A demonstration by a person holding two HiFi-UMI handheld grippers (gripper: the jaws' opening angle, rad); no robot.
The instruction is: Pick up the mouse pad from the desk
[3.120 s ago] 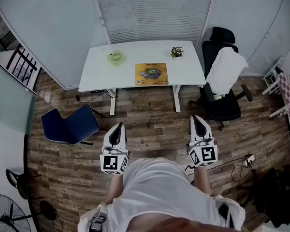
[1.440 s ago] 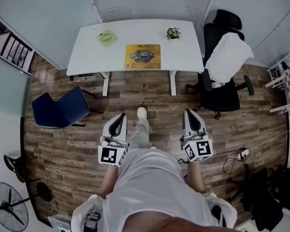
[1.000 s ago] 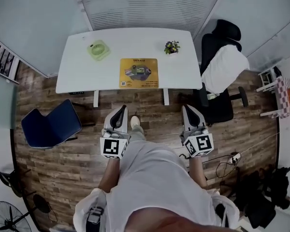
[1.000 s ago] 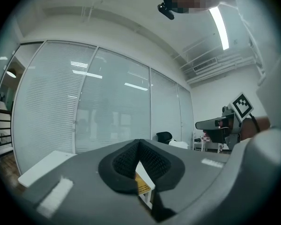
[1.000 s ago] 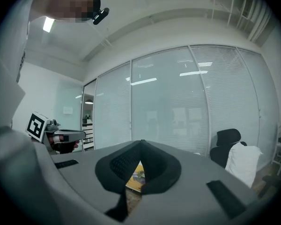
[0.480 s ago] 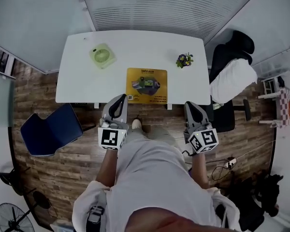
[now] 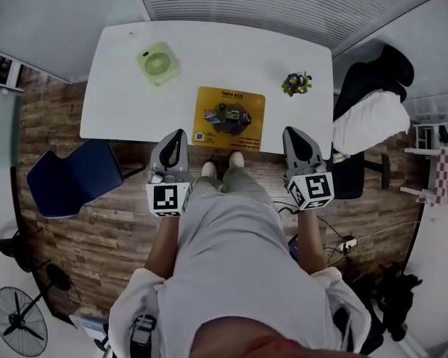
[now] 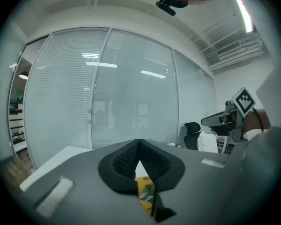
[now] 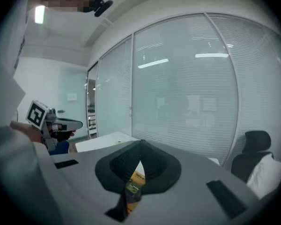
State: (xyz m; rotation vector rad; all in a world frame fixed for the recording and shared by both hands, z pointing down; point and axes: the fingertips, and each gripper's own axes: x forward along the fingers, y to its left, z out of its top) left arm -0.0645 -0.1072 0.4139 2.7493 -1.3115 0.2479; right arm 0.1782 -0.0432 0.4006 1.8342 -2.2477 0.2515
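White worktop (image 7: 112, 103) lies before you: your left gripper (image 7: 177, 136) hangs by its near edge, jaws together, empty; the yellow mouse pad (image 7: 228, 118) lies flat near that edge; your right gripper (image 7: 293, 135) matches, jaws closed on nothing

left gripper (image 7: 178, 135) and right gripper (image 7: 291, 133) point forward side by side (fingers (image 8: 124, 161) pressed together).

A blue chair (image 7: 73, 187) is standing left of the left hand-held gripper (image 7: 176, 135); blinds (image 7: 284, 2) are hanging beyond the surface (image 7: 209, 58).
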